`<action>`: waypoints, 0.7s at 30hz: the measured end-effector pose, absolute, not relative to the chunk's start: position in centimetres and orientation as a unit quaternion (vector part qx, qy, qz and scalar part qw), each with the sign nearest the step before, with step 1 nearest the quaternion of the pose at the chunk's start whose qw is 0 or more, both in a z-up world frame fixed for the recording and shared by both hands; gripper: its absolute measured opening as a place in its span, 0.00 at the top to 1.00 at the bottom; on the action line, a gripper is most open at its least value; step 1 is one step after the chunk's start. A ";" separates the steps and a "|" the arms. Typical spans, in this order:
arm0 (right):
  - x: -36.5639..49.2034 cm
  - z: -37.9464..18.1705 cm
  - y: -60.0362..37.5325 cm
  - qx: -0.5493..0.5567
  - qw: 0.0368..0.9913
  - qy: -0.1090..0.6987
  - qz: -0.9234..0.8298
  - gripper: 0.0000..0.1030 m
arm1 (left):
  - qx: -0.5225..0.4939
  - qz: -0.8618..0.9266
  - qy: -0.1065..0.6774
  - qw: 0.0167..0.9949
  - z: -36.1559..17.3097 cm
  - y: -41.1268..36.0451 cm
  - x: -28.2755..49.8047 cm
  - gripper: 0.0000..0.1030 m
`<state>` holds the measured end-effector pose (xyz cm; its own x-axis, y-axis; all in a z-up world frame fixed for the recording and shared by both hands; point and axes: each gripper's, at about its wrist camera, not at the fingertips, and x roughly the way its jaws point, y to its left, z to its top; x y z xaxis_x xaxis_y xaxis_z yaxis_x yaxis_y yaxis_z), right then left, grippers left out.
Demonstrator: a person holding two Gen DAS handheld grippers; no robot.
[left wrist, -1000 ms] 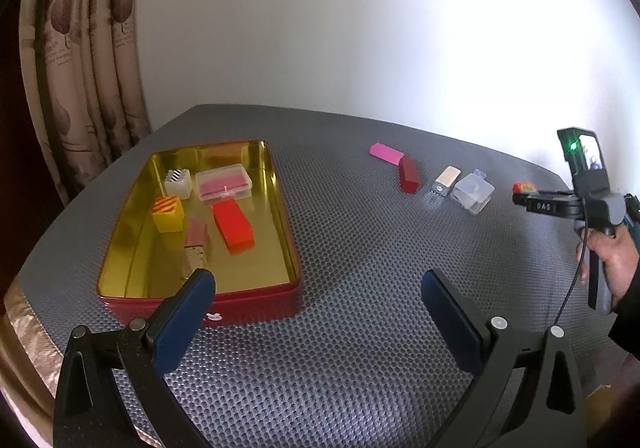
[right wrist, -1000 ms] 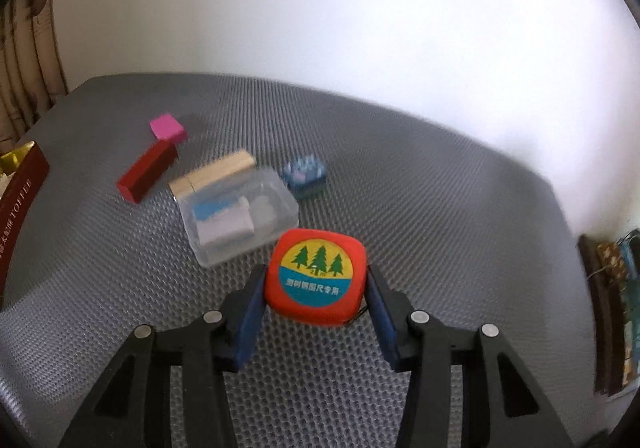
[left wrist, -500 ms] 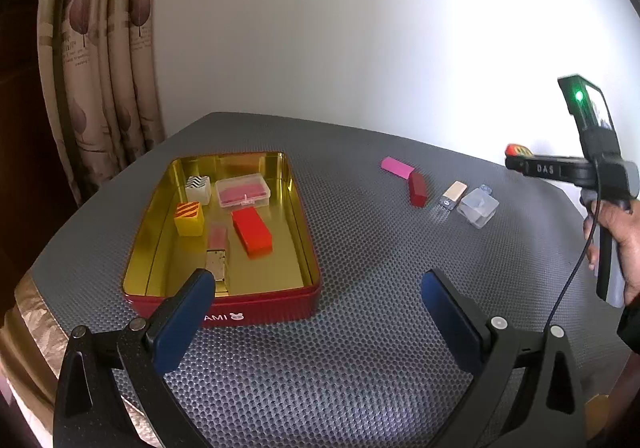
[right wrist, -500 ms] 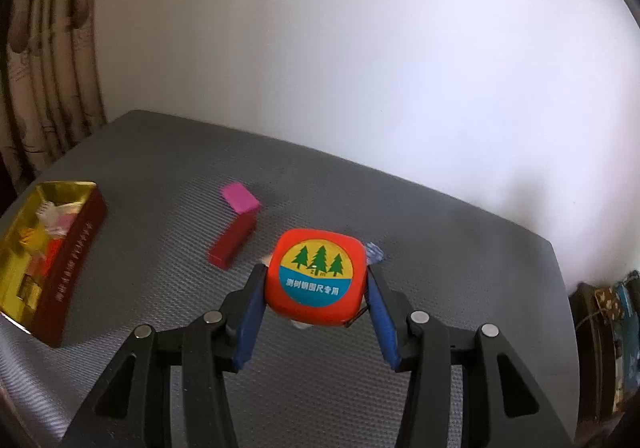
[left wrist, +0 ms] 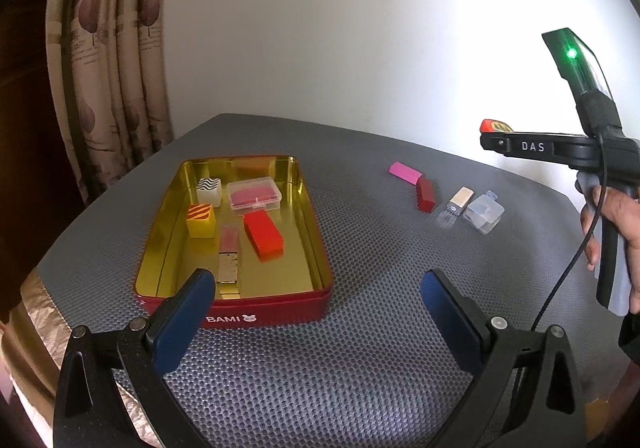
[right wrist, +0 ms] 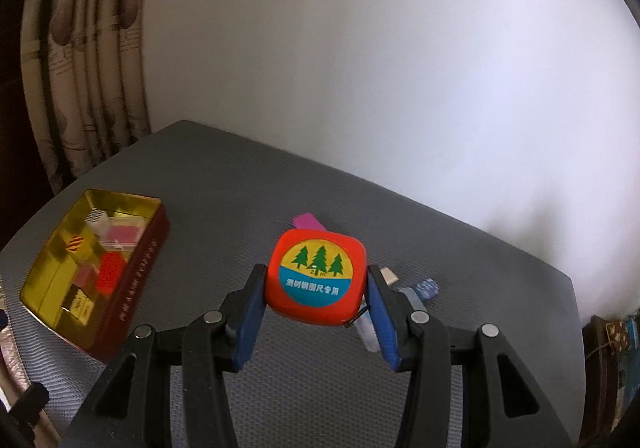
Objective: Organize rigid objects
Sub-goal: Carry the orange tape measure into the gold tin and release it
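The left gripper (left wrist: 316, 304) hangs with its jaws wide apart and nothing between them, low over the grey table (left wrist: 360, 368), just in front of the near wall of the tin (left wrist: 264, 314). The tin is red outside and gold inside and lies on the left part of the table. Six things lie in it: one white block with black waves (left wrist: 209, 189), one yellow block with orange stripes (left wrist: 200, 219), one clear lidded box with pink contents (left wrist: 254, 196), one bright red block (left wrist: 263, 235), one pale pink piece (left wrist: 229, 242) and one gold piece (left wrist: 229, 268) end to end with it.

Well to the right of the tin, four things lie in a loose row on the table: one pink block (left wrist: 405, 171), one dark red block (left wrist: 425, 195) touching its corner, one tan block (left wrist: 458, 200) and one clear plastic box (left wrist: 483, 211) just beside that. In the right wrist view a small blue patterned piece (right wrist: 427, 287) also shows beside the clear box.

The right gripper (right wrist: 316, 298) is held in the air above those loose things, well apart from the tin. It is clamped on one tape measure (right wrist: 316, 275), an orange rounded square with three green trees on a yellow and blue disc, each blue pad pressed against one side of it. In the left wrist view only the orange edge of the tape measure (left wrist: 491, 124) shows at the gripper's tip, and the person's hand (left wrist: 622, 219) grips the handle.
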<state>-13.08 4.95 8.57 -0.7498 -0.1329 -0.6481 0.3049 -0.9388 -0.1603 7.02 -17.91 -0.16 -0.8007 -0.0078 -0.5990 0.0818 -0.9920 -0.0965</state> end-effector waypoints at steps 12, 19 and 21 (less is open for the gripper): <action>-11.7 9.5 0.3 0.326 0.155 0.155 -0.920 0.52 | 0.320 -0.942 0.081 0.066 0.2 -20.5 7.0 0.01; -11.6 9.3 -4.3 0.332 0.188 0.164 -0.910 0.52 | 0.323 -0.933 0.095 0.126 0.3 -24.1 7.2 0.01; -11.5 9.0 -6.0 0.335 0.199 0.169 -0.905 0.52 | 0.330 -0.927 0.092 0.151 0.1 -25.4 6.7 0.01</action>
